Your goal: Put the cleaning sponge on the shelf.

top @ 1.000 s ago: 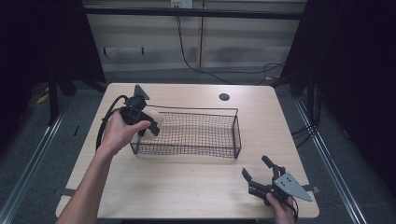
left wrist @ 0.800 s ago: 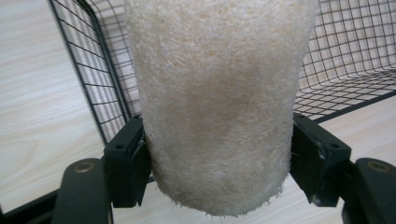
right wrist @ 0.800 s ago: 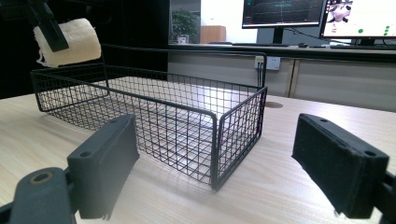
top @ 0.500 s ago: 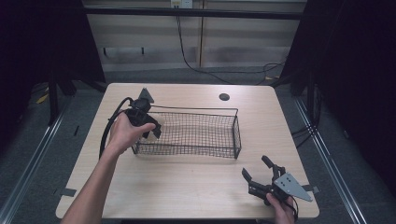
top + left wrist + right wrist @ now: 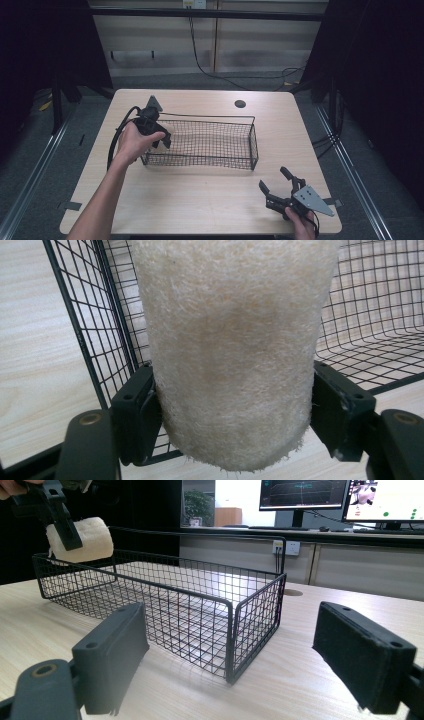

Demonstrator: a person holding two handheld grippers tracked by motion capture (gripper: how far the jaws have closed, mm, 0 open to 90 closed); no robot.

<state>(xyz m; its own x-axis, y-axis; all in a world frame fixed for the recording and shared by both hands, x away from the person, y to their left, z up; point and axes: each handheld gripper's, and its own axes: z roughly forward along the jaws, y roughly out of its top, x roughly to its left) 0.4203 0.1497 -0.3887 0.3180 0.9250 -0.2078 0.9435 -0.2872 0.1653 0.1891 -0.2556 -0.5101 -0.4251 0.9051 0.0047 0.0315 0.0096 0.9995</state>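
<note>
Where a pale wood-grain rectangular table (image 5: 200, 200) spans the high view, set on it near centre: a black wire-mesh rectangular basket (image 5: 210, 145), long sides running left to right, with a small dark round hole (image 5: 240, 104) in the tabletop beyond its far right corner. Held over the basket's left end by the person's left hand (image 5: 131, 145): the left gripper (image 5: 159, 134), black cable looping off to the left, jaws pressed in on both sides of a cream-coloured fuzzy cylindrical sponge roll (image 5: 230, 350), mesh wall and floor visible behind it. Resting near the table's front right corner, well apart from the basket: the right gripper (image 5: 279, 187) with grey three-cornered plate, jaws spread wide and holding nothing, pointed toward the basket's near right corner.
</note>
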